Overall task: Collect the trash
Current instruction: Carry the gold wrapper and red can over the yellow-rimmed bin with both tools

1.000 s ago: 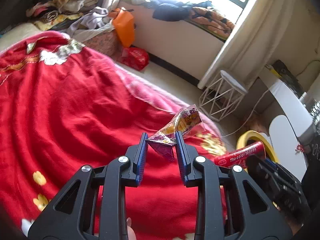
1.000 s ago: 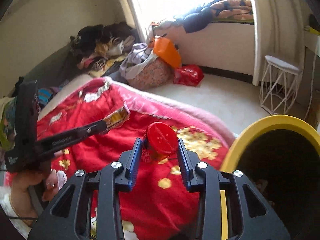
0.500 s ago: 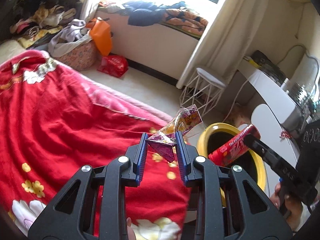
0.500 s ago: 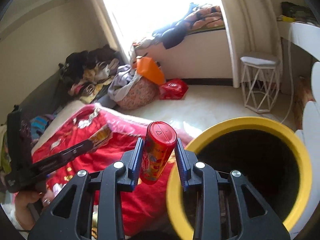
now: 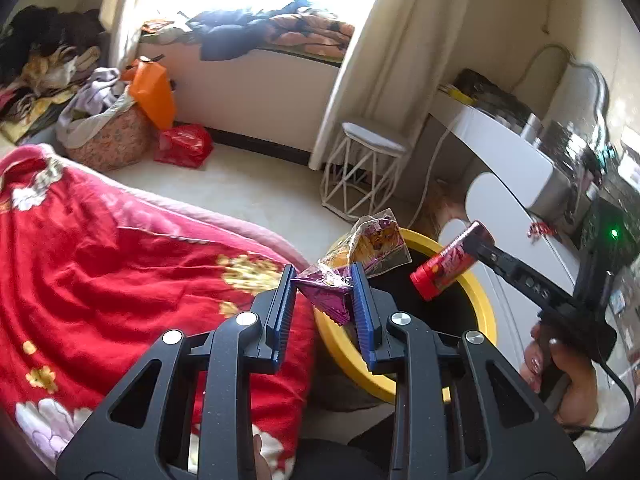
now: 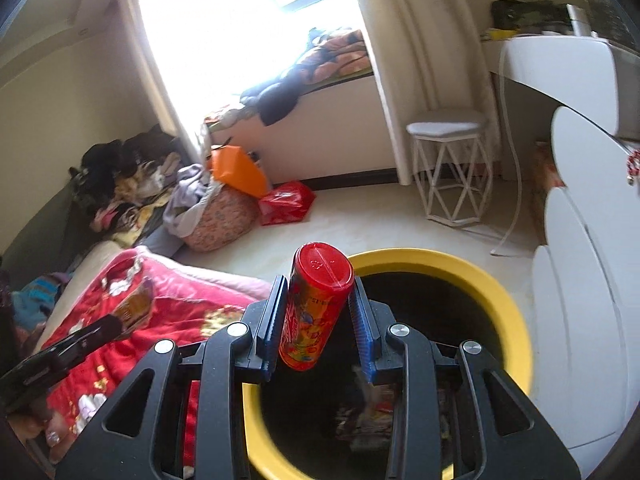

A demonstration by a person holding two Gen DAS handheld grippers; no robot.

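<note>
The left gripper (image 5: 323, 280) pinches a crumpled purple-and-clear plastic snack wrapper (image 5: 352, 260) between nearly closed jaws, at the near rim of the round yellow-rimmed black trash bin (image 5: 478, 300). The right gripper (image 6: 318, 304) clamps a red cylindrical snack can with a red plastic lid (image 6: 314, 308), tilted, its lower end over the bin's dark opening. The bin stands beside a bed covered by a red floral blanket (image 5: 120, 272), with a white wire-frame stool (image 5: 368, 172) beyond.
</note>
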